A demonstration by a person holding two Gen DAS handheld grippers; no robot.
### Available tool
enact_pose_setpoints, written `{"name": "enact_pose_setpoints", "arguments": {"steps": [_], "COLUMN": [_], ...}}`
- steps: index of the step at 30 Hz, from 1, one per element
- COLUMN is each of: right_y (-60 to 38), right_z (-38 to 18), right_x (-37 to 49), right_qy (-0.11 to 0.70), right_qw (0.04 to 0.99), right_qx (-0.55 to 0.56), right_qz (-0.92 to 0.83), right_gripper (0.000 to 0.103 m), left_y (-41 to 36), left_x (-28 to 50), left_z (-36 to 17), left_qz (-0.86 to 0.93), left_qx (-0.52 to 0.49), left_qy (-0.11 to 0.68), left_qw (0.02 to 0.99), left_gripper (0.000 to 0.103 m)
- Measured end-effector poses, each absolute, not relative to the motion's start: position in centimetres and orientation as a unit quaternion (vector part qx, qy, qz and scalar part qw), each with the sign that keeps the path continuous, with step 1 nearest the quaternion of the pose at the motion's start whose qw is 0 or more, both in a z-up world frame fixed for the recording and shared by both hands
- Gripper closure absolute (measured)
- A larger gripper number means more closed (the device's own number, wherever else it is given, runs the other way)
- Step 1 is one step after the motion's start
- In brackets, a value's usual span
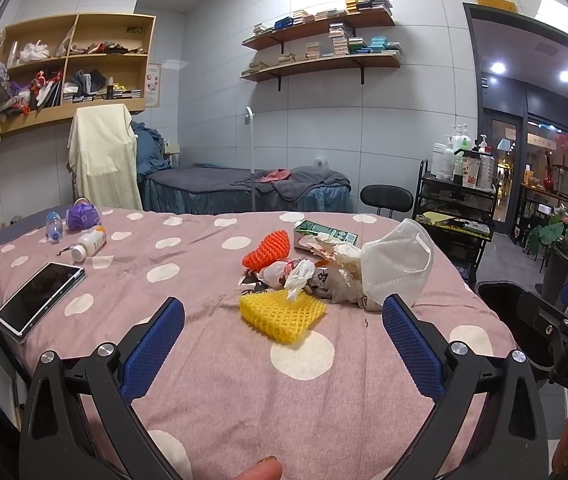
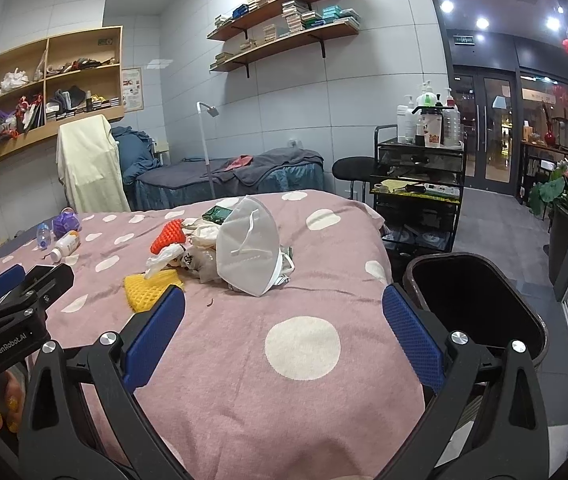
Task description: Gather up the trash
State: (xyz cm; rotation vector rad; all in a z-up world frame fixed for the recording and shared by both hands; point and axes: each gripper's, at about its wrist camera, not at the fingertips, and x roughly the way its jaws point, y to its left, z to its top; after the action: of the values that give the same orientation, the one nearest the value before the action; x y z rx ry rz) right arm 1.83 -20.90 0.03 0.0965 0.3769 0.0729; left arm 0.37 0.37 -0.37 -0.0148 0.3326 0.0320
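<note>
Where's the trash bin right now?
In the right wrist view the dark bin stands on the floor off the bed's right edge, just beyond the open right tool.

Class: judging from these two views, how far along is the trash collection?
Done: nothing visible; the bin looks empty. In hand: nothing; left hand-held gripper and right hand-held gripper are open. Left: mask, yellow net, orange net, wrappers.
</note>
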Motion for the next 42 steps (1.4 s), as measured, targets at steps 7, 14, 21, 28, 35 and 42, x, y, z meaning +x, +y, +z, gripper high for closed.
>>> {"name": "enact_pose_setpoints", "arguments": {"steps": [7, 14, 21, 28, 35, 42], "right_y": [-20.77, -20.90, -20.82, -20.82, -20.81, -20.78], "right_z": [-0.05, -0.16, -0.16, -0.17, -0.29, -0.51], "right_x": [1.75, 1.71, 1.65, 1.75, 1.95, 2.22], "right_qy": [0.189, 0.191, 0.192, 0.195, 0.199, 0.204], "right_qw": [0.980, 0.979, 0.979, 0.979, 0.978, 0.977], "right_qx": [0.047, 0.054, 0.050, 0.051, 0.051, 0.051], "right_qz": [0.037, 0.039, 0.038, 0.040, 0.041, 0.041], "right_gripper": [0.005, 0.005, 0.005, 0.005, 0.005, 0.005], "left_y": [0.47, 0.63, 0.87, 0.93, 0.88, 0.76], "left_x": [0.35, 0.24, 0.19, 0.24, 0.33, 0.44], "left_z": [-0.44, -0.55, -0.69, -0.70, -0.83, -1.00], "left_qz": [0.015, 0.016, 0.015, 0.014, 0.015, 0.014], "left_qx": [-0.008, -0.010, -0.017, -0.018, -0.018, -0.017], "left_qy": [0.167, 0.166, 0.167, 0.170, 0.174, 0.177], "left_qw": [0.986, 0.986, 0.986, 0.985, 0.985, 0.984], "left_gripper": [0.006, 0.006, 0.006, 0.006, 0.006, 0.006]}}
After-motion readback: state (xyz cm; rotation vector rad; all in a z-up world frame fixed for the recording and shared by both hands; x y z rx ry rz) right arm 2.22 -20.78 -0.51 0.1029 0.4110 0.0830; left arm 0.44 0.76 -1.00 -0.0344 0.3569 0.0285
